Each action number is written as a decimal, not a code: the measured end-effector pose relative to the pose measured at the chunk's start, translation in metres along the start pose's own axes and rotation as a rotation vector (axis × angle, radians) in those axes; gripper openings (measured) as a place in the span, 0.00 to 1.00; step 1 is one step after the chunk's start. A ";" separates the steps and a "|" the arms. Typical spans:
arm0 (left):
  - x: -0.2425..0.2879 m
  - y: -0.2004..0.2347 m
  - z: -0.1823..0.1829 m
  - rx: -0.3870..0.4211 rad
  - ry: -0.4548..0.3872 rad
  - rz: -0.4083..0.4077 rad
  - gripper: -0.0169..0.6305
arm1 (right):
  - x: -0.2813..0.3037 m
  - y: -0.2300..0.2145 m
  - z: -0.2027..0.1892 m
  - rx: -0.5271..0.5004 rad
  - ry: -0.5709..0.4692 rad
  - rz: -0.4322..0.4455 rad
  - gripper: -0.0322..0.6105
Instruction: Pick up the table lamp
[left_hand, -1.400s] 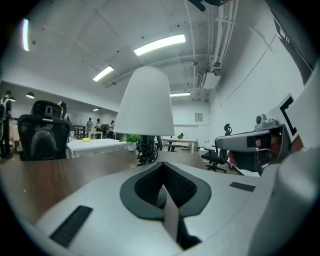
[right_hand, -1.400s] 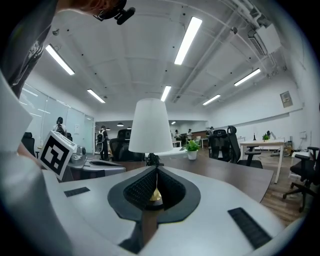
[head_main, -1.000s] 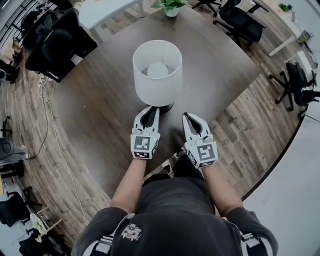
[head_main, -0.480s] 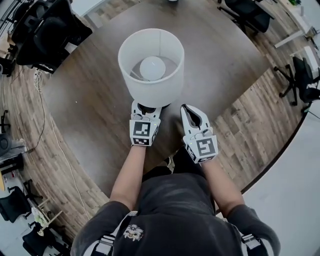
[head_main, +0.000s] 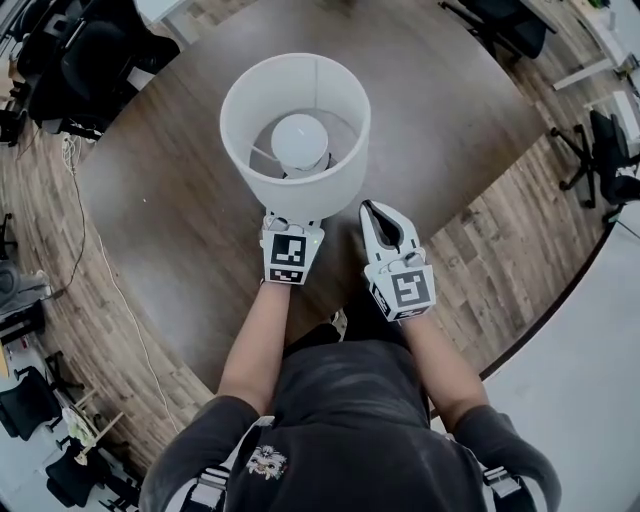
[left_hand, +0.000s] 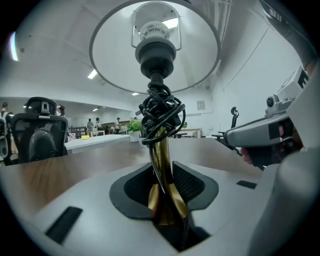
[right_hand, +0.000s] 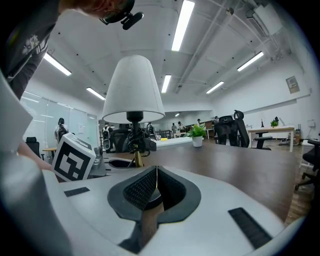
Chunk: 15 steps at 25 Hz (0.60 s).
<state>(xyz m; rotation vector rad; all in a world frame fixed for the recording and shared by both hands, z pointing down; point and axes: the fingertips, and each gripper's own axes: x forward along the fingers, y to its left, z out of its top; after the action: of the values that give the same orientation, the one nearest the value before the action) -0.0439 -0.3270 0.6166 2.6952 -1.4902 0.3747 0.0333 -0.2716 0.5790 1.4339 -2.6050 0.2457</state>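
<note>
Table lamp (head_main: 295, 130): stands upright on dark wooden table (head_main: 170, 200), long axis vertical, shade at the top with its open mouth facing up.

Appearance: 1 white drum shade, slightly narrower at the top; 1 round white bulb (head_main: 300, 142) seen down through it; 1 black socket (left_hand: 157, 52) under the shade; 1 slim brass stem (left_hand: 161, 165); 1 black cord (left_hand: 159, 112) bundled in loops around the stem below the socket.

Position: stem sits between the 2 fingers of the left gripper (head_main: 292, 222), shade directly above those fingers. The jaws are closing, and both black ribbed pads (left_hand: 187, 180) lie against the stem.

Right gripper (head_main: 383, 215): fingers just right of the lamp, apart from it, drawn together with nothing between them.

Markings: 1 marker cube (right_hand: 74, 161) on each gripper, with black-and-white square patterns; no letters can be made out on them.
</note>
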 end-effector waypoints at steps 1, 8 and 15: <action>0.000 -0.001 0.001 0.002 0.001 -0.002 0.22 | 0.001 0.000 0.001 -0.002 -0.001 0.001 0.09; -0.002 0.000 0.001 -0.031 -0.001 -0.001 0.20 | 0.002 0.000 -0.001 -0.003 0.002 0.008 0.09; -0.003 0.003 0.006 -0.046 -0.015 0.008 0.18 | 0.002 -0.003 0.001 -0.010 0.001 0.005 0.09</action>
<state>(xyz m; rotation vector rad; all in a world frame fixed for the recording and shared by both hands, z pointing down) -0.0468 -0.3274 0.6099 2.6626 -1.4951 0.3174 0.0347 -0.2745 0.5784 1.4236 -2.6062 0.2339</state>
